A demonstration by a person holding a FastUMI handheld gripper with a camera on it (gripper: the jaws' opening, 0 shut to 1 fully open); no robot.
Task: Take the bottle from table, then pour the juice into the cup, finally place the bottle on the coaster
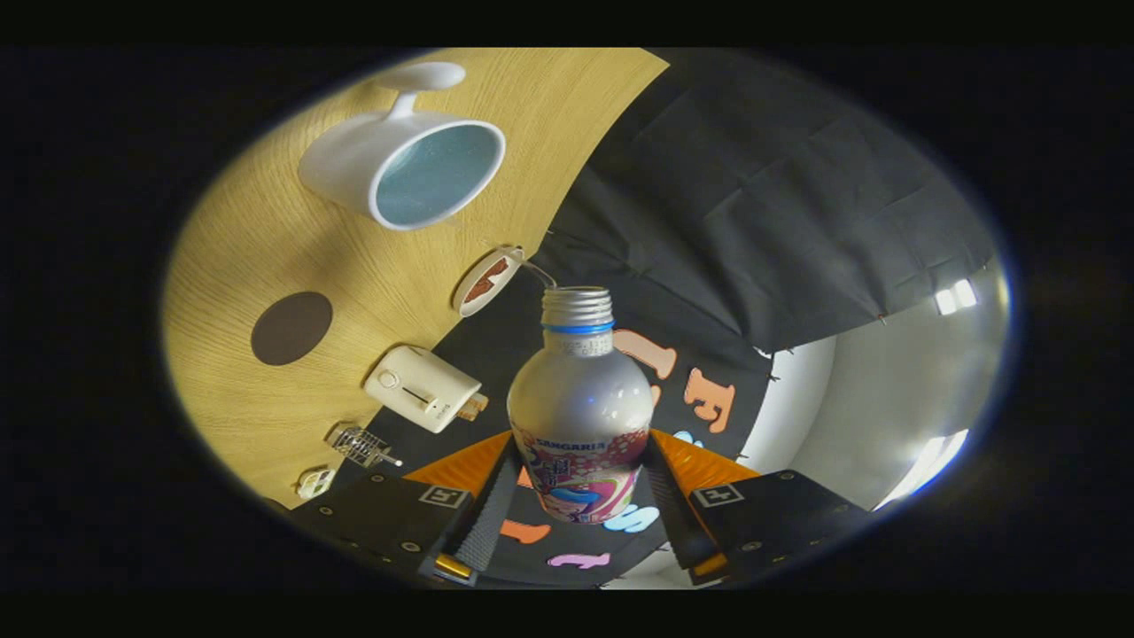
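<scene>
Your bottle (580, 416) carries one readable brand: "SANGARIA", printed along the top edge of its colourful wrap. The small print on the band under the neck ring is too blurred to read. Square coded markers sit on both tongs (580, 501) bodies, carrying no letters. Nothing on the counter (266, 248) is readable.

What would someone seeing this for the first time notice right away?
First, the silver bottle, uncapped, clamped between the gripper's two fingers and tipped against the slanted wooden table. Next, the white cup with its pale blue inside, lying beyond the bottle's mouth on that table. Between the cup and the fingers sit a round dark coaster and a small white toaster.
</scene>
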